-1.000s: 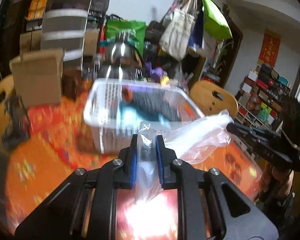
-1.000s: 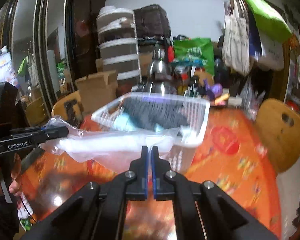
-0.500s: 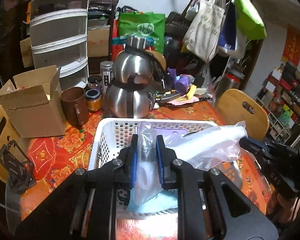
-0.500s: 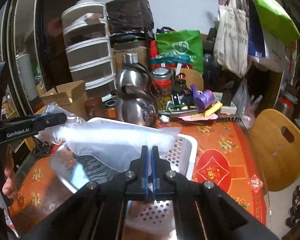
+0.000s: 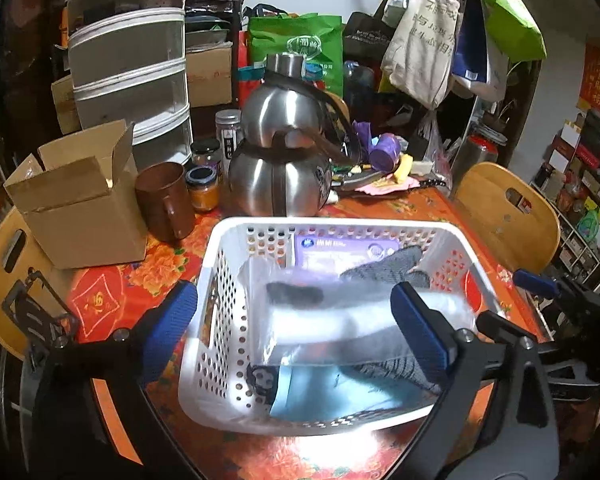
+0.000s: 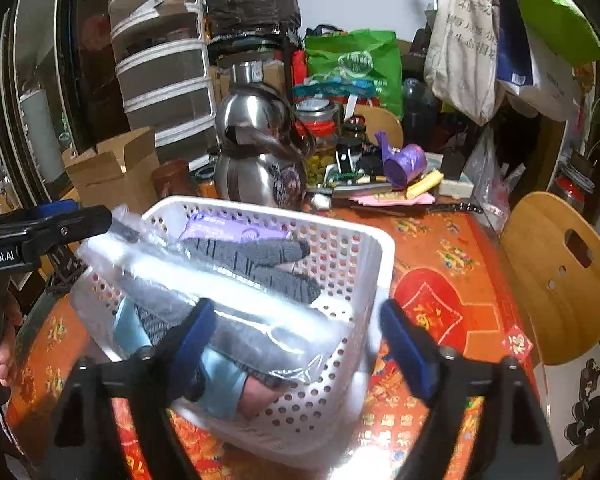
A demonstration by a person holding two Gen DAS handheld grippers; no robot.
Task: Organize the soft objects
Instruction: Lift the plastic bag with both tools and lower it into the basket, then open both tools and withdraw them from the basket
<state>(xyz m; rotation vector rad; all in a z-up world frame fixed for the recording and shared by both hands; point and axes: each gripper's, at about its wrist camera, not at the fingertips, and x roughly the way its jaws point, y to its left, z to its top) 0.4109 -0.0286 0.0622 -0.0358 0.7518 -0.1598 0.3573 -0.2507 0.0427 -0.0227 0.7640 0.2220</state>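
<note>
Left wrist view, cluttered red floral tablecloth (image 5: 112, 292), white basket (image 5: 220, 280)

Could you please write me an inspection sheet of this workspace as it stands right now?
Surface: table under an orange-red patterned cloth, glare at the near edge.
Job's things: white perforated basket holds a clear plastic bag lying over grey knit fabric, a light-blue item and a purple packet.
Clutter: steel kettle, brown mug, open cardboard box, jars, purple roll.
Grippers: left gripper open; right gripper open; both over the basket, holding nothing.
Cables: nothing seen.
Surroundings: wooden chair, stacked drawers, hanging tote bags.
</note>
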